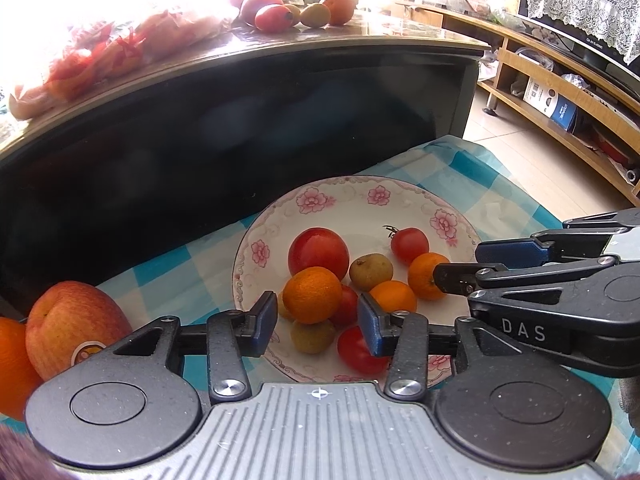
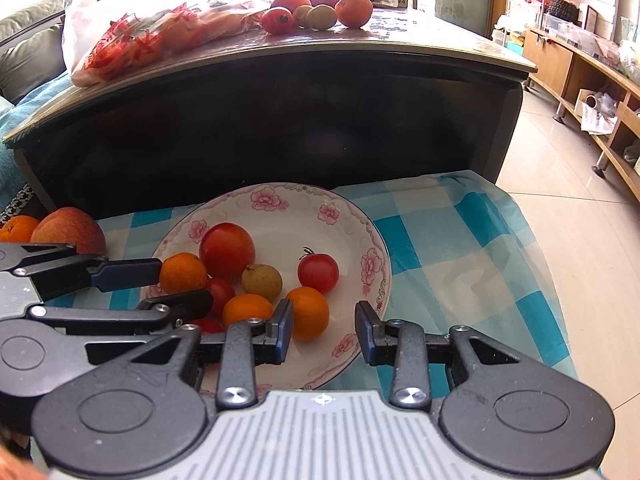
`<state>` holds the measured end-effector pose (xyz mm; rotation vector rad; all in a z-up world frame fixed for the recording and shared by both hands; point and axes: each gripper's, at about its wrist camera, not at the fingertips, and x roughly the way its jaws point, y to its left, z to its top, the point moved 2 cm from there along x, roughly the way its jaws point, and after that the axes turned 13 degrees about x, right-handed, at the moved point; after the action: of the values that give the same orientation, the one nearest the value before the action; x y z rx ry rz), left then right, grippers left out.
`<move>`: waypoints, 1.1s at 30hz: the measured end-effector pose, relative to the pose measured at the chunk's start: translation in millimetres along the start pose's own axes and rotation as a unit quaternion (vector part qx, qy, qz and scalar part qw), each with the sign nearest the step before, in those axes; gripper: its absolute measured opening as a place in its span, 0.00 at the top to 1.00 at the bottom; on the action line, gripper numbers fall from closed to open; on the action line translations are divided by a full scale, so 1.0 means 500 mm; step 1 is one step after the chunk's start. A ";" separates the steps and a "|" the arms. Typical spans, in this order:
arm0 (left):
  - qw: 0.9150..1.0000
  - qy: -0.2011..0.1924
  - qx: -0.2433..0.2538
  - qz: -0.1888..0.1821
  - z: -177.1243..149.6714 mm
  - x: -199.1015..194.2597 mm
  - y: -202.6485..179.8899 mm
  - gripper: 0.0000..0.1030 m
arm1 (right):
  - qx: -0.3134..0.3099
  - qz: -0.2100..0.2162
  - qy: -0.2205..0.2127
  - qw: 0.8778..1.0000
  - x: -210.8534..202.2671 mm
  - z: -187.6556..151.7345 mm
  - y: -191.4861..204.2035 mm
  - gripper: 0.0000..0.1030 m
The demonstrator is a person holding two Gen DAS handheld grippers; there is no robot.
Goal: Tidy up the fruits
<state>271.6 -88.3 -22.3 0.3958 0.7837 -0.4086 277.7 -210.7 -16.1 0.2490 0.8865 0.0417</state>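
A white plate with pink flowers point(image 1: 400, 200) point(image 2: 280, 200) sits on a blue checked cloth. It holds a big red tomato point(image 1: 318, 254) point(image 2: 227, 251), a small stemmed tomato point(image 1: 409, 245) point(image 2: 318, 273), a brownish-green fruit point(image 1: 371, 272) point(image 2: 262, 280) and several mandarins. My left gripper point(image 1: 317, 324) point(image 2: 182, 290) is open around one mandarin point(image 1: 312, 300) point(image 2: 183, 273), and the pads do not press on it. My right gripper point(image 2: 325, 332) point(image 1: 476, 264) hangs open over the plate's near rim with nothing between its fingers. Another mandarin point(image 2: 308, 312) point(image 1: 426, 276) lies just beside its left finger.
An apple point(image 1: 72, 328) point(image 2: 68, 230) and an orange point(image 1: 12, 364) point(image 2: 18, 228) lie on the cloth, left of the plate. A dark table point(image 1: 240, 120) rises behind it, carrying more fruit point(image 1: 280, 10) and a plastic bag point(image 2: 140, 32). Wooden shelves point(image 1: 560, 100) and tiled floor lie to the right.
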 end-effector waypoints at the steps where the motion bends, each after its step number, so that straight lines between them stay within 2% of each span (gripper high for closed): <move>1: 1.000 0.000 0.000 0.000 0.000 0.000 0.000 0.48 | 0.000 0.000 0.000 1.000 -0.001 -0.001 0.000 0.64; 14: 1.000 -0.003 -0.005 0.006 0.002 -0.011 0.001 0.36 | 0.009 -0.002 -0.002 1.000 -0.011 -0.002 -0.008 0.63; 24: 1.000 -0.001 -0.014 0.025 -0.001 -0.025 0.006 0.25 | 0.011 0.000 -0.004 1.000 -0.023 -0.006 -0.011 0.62; 33: 0.999 -0.006 -0.022 0.030 -0.003 -0.040 0.010 0.20 | 0.017 0.003 -0.004 1.000 -0.032 -0.007 -0.015 0.59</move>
<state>260.4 -79.4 -7.6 0.3747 0.7659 -0.3370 264.2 -219.4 -7.7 0.2833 0.8790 0.0323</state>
